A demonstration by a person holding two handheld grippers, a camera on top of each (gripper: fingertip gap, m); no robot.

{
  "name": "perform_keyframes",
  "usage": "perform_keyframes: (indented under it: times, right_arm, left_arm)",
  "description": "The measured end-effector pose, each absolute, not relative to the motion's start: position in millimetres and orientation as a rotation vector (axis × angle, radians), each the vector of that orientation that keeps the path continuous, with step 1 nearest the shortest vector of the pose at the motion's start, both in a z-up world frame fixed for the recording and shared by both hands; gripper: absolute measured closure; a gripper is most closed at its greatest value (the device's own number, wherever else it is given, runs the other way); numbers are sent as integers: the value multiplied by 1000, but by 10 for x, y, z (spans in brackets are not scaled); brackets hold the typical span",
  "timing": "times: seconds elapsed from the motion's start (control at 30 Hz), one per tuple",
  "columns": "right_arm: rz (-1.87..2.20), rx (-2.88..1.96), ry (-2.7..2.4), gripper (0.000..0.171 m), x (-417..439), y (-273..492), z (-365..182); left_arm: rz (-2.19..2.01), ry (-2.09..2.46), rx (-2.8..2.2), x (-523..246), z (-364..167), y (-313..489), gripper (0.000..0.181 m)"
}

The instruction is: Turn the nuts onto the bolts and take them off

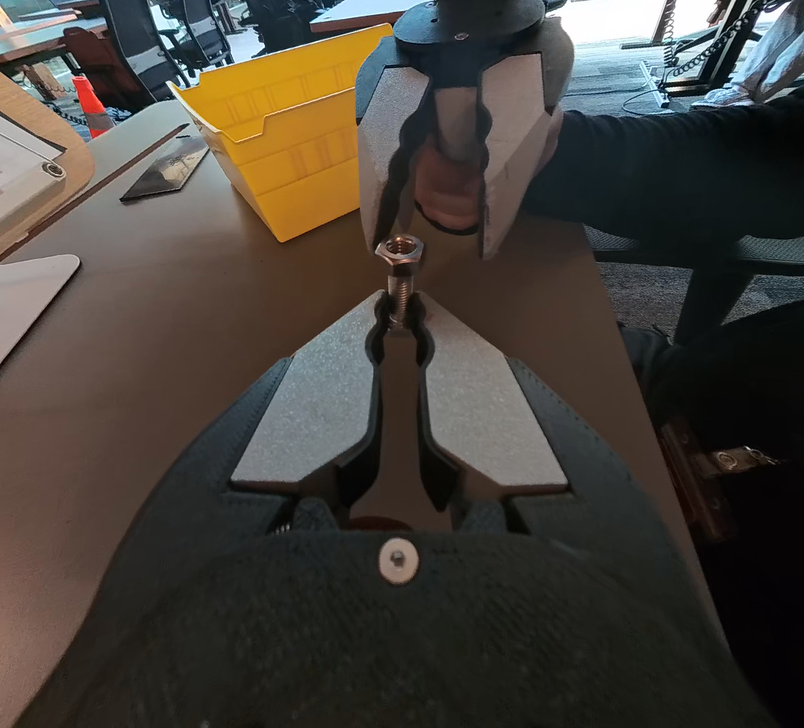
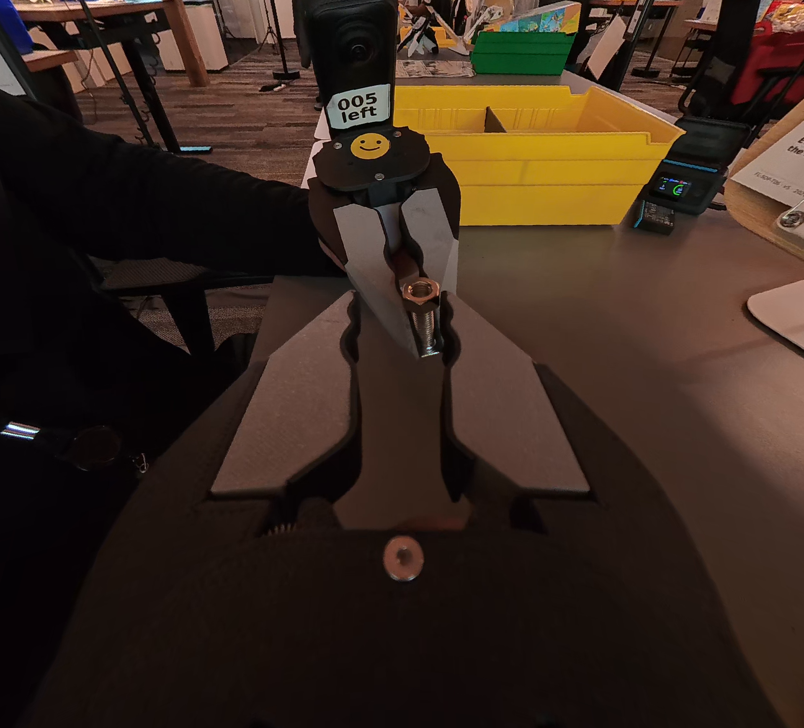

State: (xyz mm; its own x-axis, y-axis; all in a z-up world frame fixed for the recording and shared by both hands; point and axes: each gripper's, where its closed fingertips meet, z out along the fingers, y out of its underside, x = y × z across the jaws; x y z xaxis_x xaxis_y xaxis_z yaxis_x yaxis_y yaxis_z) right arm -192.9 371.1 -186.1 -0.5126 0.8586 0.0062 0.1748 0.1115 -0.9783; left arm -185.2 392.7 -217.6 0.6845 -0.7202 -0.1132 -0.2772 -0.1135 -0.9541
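Two white printed labels mark each hand-held gripper's camera [image 2: 354, 37] mount.

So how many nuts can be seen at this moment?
1. The nut sits on the far end of the bolt, which the left gripper clamps in its jaws. The right gripper is open around it. The yellow bin may hide more.

Left tongs [image 1: 400, 306] pinched narrow; right tongs [image 2: 400, 315] spread wide.
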Motion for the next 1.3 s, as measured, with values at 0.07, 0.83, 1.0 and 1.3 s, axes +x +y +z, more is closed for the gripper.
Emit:
perform_keyframes:
  times: [0.07,0.83,1.0,1.3]
  right_arm:
    - [1444,-1008,-1779,137,-1932,3714,-1854]
    - [1321,-1121,-1775,139,-2012,3855,-2009]
    - [1320,-1104,-1834,133,-1710,3652,-2047]
    - [1363,-970,-1493,150,-1428,3614,-1760]
  left_arm:
    - [-457,814,-1692,-1848,-2177,3927,173]
    - [-375,716,-1768,-2030,-2236,4079,173]
    - [-200,534,-1862,-2418,-2299,4258,174]
    - [-193,628,-1878,-2258,-2370,4256,174]
